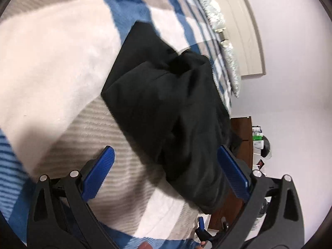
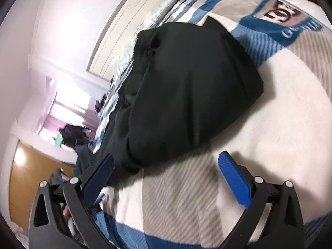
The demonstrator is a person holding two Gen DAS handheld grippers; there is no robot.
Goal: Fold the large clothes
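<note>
Your left gripper [image 1: 166,161] hangs above the bed with its blue pads [image 1: 99,172] spread wide and nothing between them. The black garment [image 1: 166,108] lies bunched and partly folded on the blue, white and beige striped blanket [image 1: 51,62]; in the left wrist view it runs from the 12 o'clock side of centre down to 5 o'clock, and its lower edge passes in front of the right-hand pad. Whether cloth and pad touch, you cannot tell. At 3 o'clock the garment hangs over the bed edge beside a dark wooden cabinet [image 1: 242,128].

Your right gripper [image 2: 166,166] is likewise spread apart and holds nothing. In the right wrist view the black garment [image 2: 186,87] fills the centre, with its near edge just beyond the pads at 7 o'clock. The blanket [image 2: 280,134] extends from 3 to 6 o'clock. A patterned pillow [image 2: 161,6] lies at 12 o'clock against the pale headboard [image 2: 124,20]. Both frames show some motion blur.
</note>
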